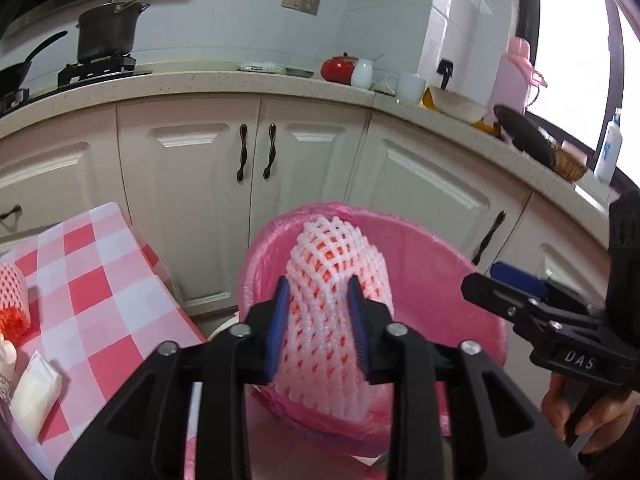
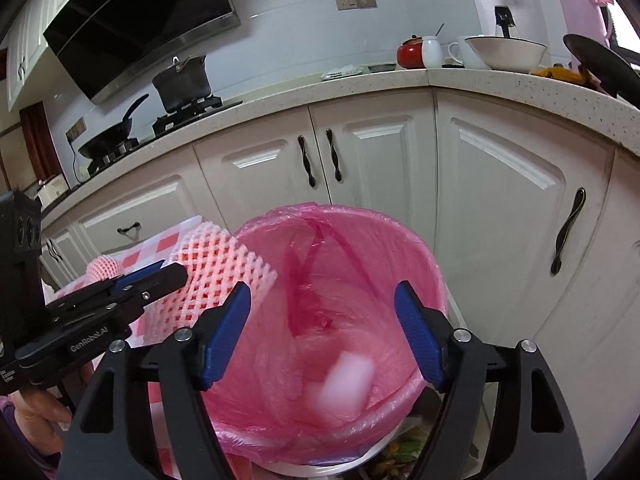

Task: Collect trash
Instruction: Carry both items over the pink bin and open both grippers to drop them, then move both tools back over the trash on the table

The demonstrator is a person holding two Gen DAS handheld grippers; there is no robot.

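Note:
My left gripper (image 1: 318,320) is shut on a pink-white foam fruit net (image 1: 336,280) and holds it over the rim of the trash bin with a pink bag (image 1: 460,280). The right wrist view shows the same net (image 2: 216,264) at the bin's left edge, held by the left gripper (image 2: 160,276). My right gripper (image 2: 322,332) is open over the pink-lined bin (image 2: 420,248). A blurred white packet (image 2: 346,384) lies or falls inside the bin below it. The right gripper (image 1: 492,284) also shows in the left wrist view, at the right.
A table with a red-white checked cloth (image 1: 96,280) stands left of the bin, with another foam net (image 1: 14,300) and a white packet (image 1: 36,396) on it. White kitchen cabinets (image 2: 380,152) and a countertop with dishes (image 2: 504,52) stand behind.

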